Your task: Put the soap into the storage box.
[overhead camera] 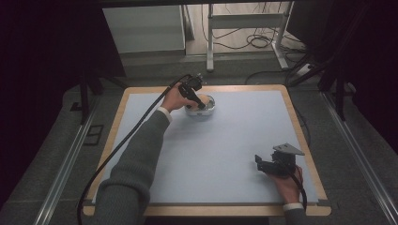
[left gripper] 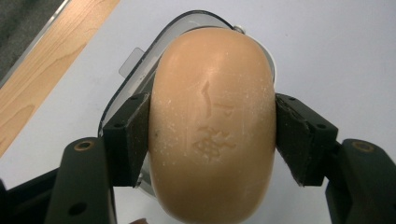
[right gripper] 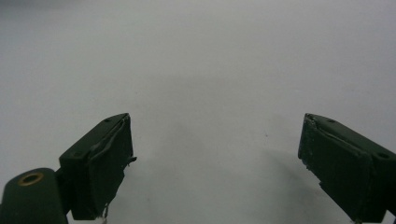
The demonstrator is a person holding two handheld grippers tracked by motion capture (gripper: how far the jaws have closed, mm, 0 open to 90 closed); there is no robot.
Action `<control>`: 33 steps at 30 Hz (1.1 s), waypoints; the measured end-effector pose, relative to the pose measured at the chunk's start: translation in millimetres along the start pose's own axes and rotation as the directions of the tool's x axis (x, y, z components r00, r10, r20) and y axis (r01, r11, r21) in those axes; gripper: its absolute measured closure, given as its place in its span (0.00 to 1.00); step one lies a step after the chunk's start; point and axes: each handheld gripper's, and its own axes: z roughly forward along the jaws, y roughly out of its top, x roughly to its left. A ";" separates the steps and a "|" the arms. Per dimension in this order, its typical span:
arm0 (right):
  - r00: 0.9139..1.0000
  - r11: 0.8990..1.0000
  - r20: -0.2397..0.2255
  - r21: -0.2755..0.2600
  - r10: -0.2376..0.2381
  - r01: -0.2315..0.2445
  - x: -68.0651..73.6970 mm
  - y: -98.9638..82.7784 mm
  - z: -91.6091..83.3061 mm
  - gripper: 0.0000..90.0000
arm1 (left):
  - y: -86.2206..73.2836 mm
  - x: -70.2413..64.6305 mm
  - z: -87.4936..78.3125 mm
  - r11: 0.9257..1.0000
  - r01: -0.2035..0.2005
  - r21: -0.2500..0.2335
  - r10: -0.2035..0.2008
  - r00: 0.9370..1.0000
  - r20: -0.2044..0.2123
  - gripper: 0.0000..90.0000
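An oval tan soap bar (left gripper: pixel 212 126) with a stamped mark sits between my left gripper's pads, which press on both its sides. Under it lies a clear shallow dish (left gripper: pixel 135 81). From above, the left gripper (overhead camera: pixel 201 104) reaches down into the dish (overhead camera: pixel 210 108) near the table's far edge, left of centre. My right gripper (overhead camera: pixel 259 162) rests low at the near right of the mat, its jaws wide apart; in the right gripper view nothing lies between its pads (right gripper: pixel 105 163), and the right gripper (right gripper: pixel 215 163) faces bare mat.
A pale blue mat (overhead camera: pixel 225 140) covers the wooden-edged table (overhead camera: pixel 307 154). A black cable (overhead camera: pixel 126 140) trails from the left gripper off the near left edge. Metal rails (overhead camera: pixel 65 164) run along both sides; a desk frame and loose cables stand beyond the far edge.
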 end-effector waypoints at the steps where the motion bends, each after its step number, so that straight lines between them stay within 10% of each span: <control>1: 1.000 1.000 0.000 0.000 0.000 0.000 0.0 0.0 0.0 0.11 | 0.0 0.9 1.2 1.000 0.004 0.002 -0.004 1.000 0.000 0.36; 33: 1.000 1.000 0.002 0.003 0.003 -0.003 -1.8 -0.3 -0.1 0.11 | 5.7 14.1 23.5 0.999 0.001 0.038 -0.001 1.000 0.016 0.36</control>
